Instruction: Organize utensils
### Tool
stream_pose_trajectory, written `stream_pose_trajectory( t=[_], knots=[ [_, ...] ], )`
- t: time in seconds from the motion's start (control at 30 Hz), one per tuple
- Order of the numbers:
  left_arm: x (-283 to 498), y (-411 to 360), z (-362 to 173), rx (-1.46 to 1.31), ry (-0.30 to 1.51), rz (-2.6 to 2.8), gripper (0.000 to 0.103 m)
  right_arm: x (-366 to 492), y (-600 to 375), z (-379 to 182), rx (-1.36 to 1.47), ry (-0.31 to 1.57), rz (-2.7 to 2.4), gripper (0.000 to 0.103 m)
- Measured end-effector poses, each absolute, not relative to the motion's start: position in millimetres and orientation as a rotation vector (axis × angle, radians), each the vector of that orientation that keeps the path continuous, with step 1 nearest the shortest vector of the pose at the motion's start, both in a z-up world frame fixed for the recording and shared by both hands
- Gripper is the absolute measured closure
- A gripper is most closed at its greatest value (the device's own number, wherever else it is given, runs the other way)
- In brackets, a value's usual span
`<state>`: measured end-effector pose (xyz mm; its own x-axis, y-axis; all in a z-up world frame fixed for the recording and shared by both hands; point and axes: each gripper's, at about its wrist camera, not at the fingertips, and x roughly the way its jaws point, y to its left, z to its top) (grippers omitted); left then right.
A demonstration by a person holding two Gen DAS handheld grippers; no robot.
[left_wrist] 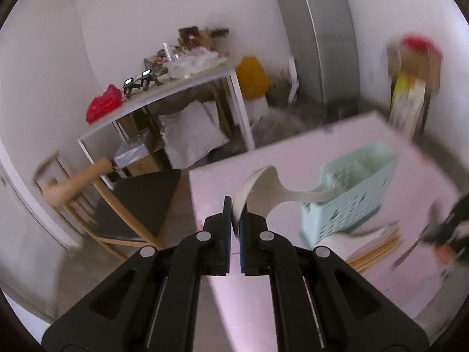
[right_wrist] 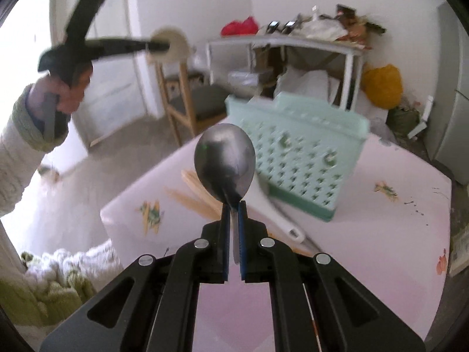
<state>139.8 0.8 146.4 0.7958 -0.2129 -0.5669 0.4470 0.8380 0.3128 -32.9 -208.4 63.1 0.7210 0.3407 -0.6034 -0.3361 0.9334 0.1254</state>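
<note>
In the left wrist view the left gripper (left_wrist: 235, 205) reaches out from six o'clock, pitched downward over the pink table (left_wrist: 307, 290), its jaws clamped on the bowl edge of a white ceramic spoon (left_wrist: 263, 190). The spoon stands clear of the table, bowl tipped on edge, its curved handle running off toward three o'clock in front of the basket. The right gripper (right_wrist: 234, 205) likewise enters from six o'clock and points down; its jaws are closed on the neck of a metal spoon (right_wrist: 224, 160), whose dull grey bowl stands upright above the pads, facing the camera.

In the right wrist view, at ten o'clock, a hand (right_wrist: 67, 88) in a pale knitted sleeve (right_wrist: 17, 149) grips the handle of the other tool, which is raised above table height with the white spoon at its tip.

On the table just past the metal spoon, toward nine o'clock, lie wooden chopsticks (right_wrist: 199, 193), and at four o'clock a second white spoon (right_wrist: 278, 214) lies flat with its handle end near the gripper.

Beyond these stands a mint-green perforated basket (right_wrist: 296, 161), tilted in the blurred frame; its contents cannot be made out.

Farther back stand a wooden chair (left_wrist: 123, 214) and a cluttered white table (left_wrist: 164, 96) against the wall.
</note>
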Motion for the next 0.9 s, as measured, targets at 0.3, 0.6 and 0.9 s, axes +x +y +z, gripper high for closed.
stream_pose_trajectory(
  t=[0.3,0.6,0.9],
  knots=[
    [175,-63,130,0.736,0.651,-0.385,0.1,-27,-254,94,0.107,0.526,0.301,0.098],
    [208,-92,118,0.603,0.742,-0.476,0.087,-15,-286,132,0.212,0.345,0.256,0.098],
    [210,-30,143,0.122,0.637,-0.533,0.05,5,-298,162,0.221,0.256,0.24,0.098]
  ],
)
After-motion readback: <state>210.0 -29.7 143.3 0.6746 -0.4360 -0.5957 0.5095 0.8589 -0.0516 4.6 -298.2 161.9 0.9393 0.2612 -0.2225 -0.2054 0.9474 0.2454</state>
